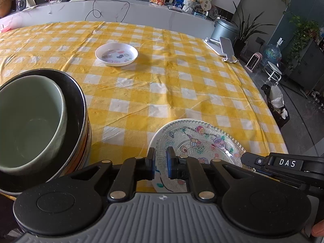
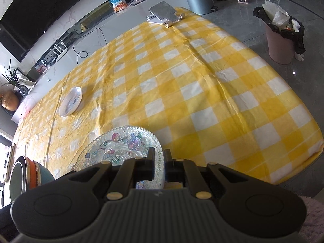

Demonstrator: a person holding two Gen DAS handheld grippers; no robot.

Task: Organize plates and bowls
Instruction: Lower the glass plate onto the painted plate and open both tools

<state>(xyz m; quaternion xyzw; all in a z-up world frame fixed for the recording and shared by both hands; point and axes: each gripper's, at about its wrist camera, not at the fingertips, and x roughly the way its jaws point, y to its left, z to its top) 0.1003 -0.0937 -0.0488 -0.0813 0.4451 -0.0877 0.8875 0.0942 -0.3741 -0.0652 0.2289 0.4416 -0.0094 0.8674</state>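
Both grippers' fingers (image 1: 150, 163) (image 2: 150, 163) pinching glass plate (image 1: 199, 141) (image 2: 119, 147) rim

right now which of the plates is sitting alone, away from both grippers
The small white plate with sticker-like prints, far out on the yellow checked tablecloth. The clear beaded glass plate lies on a cartoon-printed plate right at the jaws of both grippers.
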